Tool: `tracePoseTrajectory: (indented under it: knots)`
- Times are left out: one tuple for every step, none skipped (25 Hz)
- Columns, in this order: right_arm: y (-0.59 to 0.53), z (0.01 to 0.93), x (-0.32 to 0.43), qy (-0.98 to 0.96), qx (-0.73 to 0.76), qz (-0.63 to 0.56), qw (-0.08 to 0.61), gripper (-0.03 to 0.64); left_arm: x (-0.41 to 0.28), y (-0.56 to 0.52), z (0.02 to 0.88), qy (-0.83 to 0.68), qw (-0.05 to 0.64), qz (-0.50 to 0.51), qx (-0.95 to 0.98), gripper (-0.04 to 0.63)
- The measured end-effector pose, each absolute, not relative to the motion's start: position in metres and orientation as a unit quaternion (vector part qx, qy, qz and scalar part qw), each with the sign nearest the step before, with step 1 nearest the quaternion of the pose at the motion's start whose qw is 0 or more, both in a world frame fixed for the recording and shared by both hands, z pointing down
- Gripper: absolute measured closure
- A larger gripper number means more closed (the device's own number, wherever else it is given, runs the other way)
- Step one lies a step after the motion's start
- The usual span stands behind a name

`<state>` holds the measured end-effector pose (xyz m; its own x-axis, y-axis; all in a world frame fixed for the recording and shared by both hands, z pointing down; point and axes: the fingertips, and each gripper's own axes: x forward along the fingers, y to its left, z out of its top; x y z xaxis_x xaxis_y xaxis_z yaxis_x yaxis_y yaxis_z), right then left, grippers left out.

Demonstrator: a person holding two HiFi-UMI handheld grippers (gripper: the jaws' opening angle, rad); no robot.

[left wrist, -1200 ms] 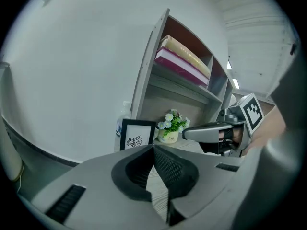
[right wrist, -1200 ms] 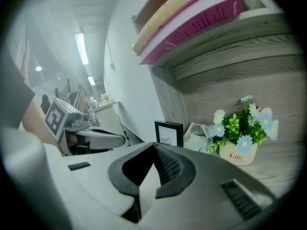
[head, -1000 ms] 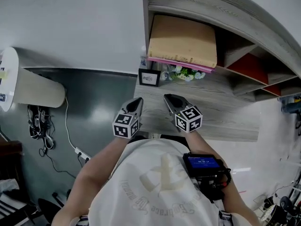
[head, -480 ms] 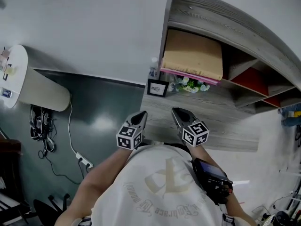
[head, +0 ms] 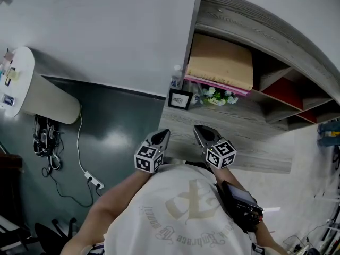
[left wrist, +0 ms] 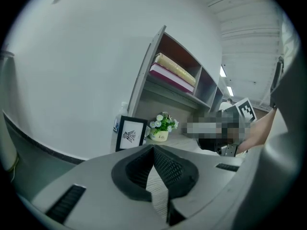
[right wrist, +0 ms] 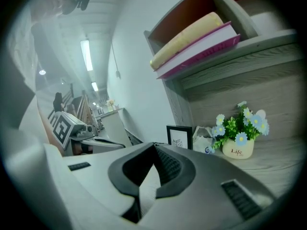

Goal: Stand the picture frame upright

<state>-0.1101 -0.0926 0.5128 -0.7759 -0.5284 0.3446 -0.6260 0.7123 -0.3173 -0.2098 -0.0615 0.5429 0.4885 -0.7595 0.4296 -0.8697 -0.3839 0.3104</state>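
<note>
Picture frame (head: 180, 99) stands upright at the back-left corner of the grey wood worktop (head: 255, 137), face toward the person; black border w/ white mat & a small dark print. Just right of it sits a small flower pot (head: 217, 96) w/ blue & white blooms. A clear bottle (head: 177, 77) stands behind the frame, nr the shelf unit's side wall. On the shelf above, a tan book (head: 220, 62) lies flat on a pink one. Left gripper (head: 165, 133) & right gripper (head: 197, 128) hover side by side over the worktop's near edge, tips aimed toward the frame but well apart from it. Both have jaws closed tight, pads together, nothing btwn them; neither touches anything. The person's white shirt fills the bottom of the head view.
</note>
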Motion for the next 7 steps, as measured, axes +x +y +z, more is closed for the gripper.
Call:
tracePoseTrajectory:
  knots:
    - [-0.0913, 0.5129, -0.1095, -0.918, 0.315, 0.212, 0.114, 0.614, -0.2097, -0.0607, 0.5430, -0.494, 0.253, 0.109, 0.825, 0.581]
    - [-0.0904, 0.5130, -0.1088, -0.918, 0.316, 0.213, 0.113, 0.614, -0.2094, -0.0600, 0.5433, -0.493, 0.253, 0.110, 0.825, 0.581]
    - [-0.0898, 0.5132, -0.1082, -0.917, 0.316, 0.214, 0.112, 0.614, -0.2090, -0.0595, 0.5437, -0.491, 0.253, 0.111, 0.826, 0.581]
    - [-0.0895, 0.5136, -0.1077, -0.917, 0.317, 0.215, 0.111, 0.614, -0.2089, -0.0594, 0.5439, -0.490, 0.253, 0.112, 0.826, 0.581]
    - [-0.0894, 0.5140, -0.1071, -0.917, 0.318, 0.215, 0.111, 0.614, -0.2090, -0.0597, 0.5439, -0.490, 0.253, 0.112, 0.827, 0.581]
    - [-0.0893, 0.5146, -0.1064, -0.916, 0.319, 0.216, 0.111, 0.614, -0.2093, -0.0602, 0.5438, -0.490, 0.253, 0.112, 0.827, 0.581]
    - [-0.0892, 0.5151, -0.1058, -0.915, 0.321, 0.216, 0.111, 0.614, -0.2096, -0.0607, 0.5436, -0.489, 0.253, 0.112, 0.827, 0.581]
